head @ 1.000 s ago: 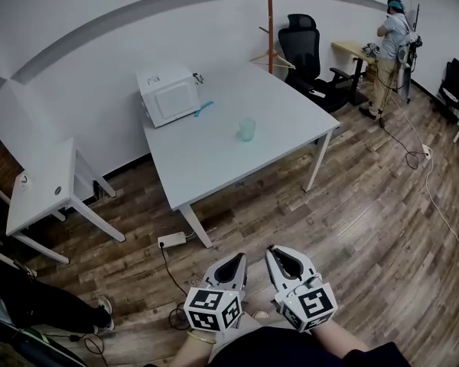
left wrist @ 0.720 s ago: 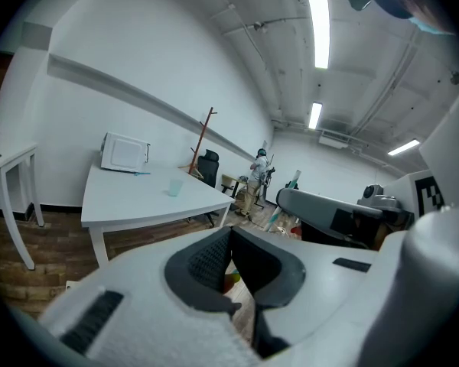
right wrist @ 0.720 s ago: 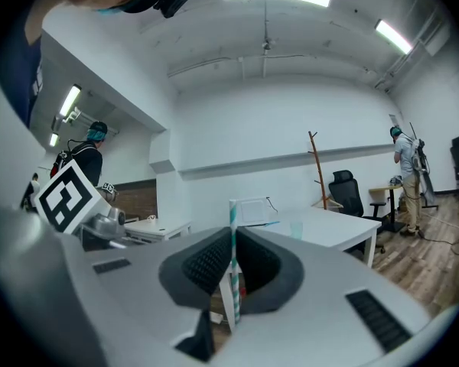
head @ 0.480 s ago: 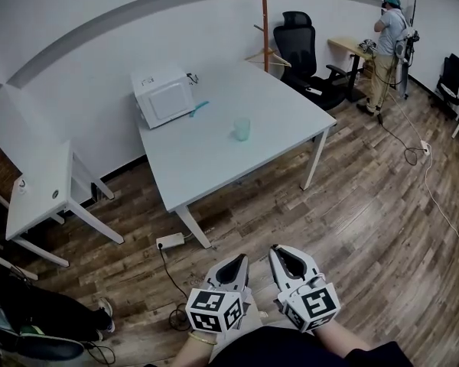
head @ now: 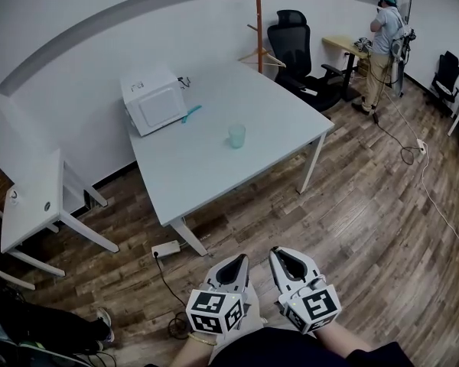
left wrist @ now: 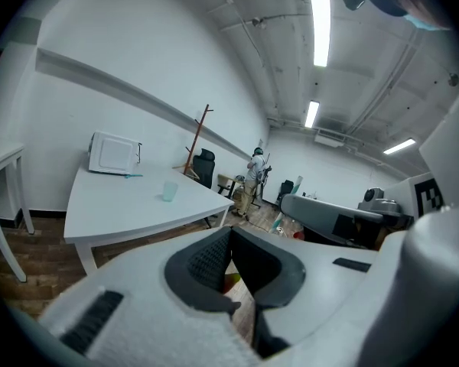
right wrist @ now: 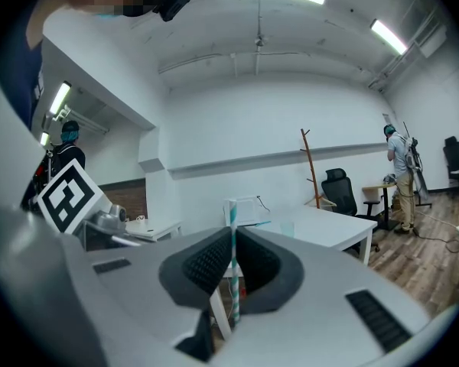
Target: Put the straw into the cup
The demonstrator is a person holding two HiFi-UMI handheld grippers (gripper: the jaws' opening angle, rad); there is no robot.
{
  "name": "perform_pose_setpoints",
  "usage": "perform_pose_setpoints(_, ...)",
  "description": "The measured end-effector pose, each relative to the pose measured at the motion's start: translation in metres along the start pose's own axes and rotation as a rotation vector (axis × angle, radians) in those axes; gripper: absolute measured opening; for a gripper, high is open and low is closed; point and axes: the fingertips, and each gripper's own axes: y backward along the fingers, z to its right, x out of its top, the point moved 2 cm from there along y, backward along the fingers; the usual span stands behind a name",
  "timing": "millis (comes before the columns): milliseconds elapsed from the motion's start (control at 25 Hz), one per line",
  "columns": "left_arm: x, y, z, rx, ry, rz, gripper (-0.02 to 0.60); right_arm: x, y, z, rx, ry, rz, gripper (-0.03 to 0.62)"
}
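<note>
Table (head: pixel 214 167): white, well ahead of you; a microwave (head: pixel 153 100) sits at its far left corner.
Left gripper (head: pixel 241 258): your jaws are pressed together, with nothing between them.
Right gripper (head: pixel 278 251): your jaws pinch the straw.
Cup (head: pixel 236 135): pale green, upright near the table's middle, well apart from both grippers.
Straw (right wrist: pixel 232 214): teal-and-white striped, long axis upright, crossing your right jaws; its top rises above them and its lower end hangs below.

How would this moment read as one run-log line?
right gripper: jaws shut on striped straw | left gripper: jaws shut, empty | cup: upright on table, far from both grippers | step: straw not yet inserted
</note>
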Motion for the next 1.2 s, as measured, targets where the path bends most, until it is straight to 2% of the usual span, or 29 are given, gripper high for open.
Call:
perform_pose_setpoints(280,0.019,-0.042,-0.025,-0.026,-0.015,-0.007,0.02,0.007,-0.043,0.024,-0.021,-0.002,0.012,0.038)
perform_pose_setpoints(760,0.072,-0.108,-0.094,-0.025,-0.011,-0.027,0.018,0.036,-0.139,0.061,-0.031,-0.012,0.013,0.038)
perform_pose_setpoints(1200,0.105,-0.16,-0.145,-0.052,-0.008,-0.054,0.018,0.049,-0.217,0.091,-0.063,-0.026,0.026,0.038)
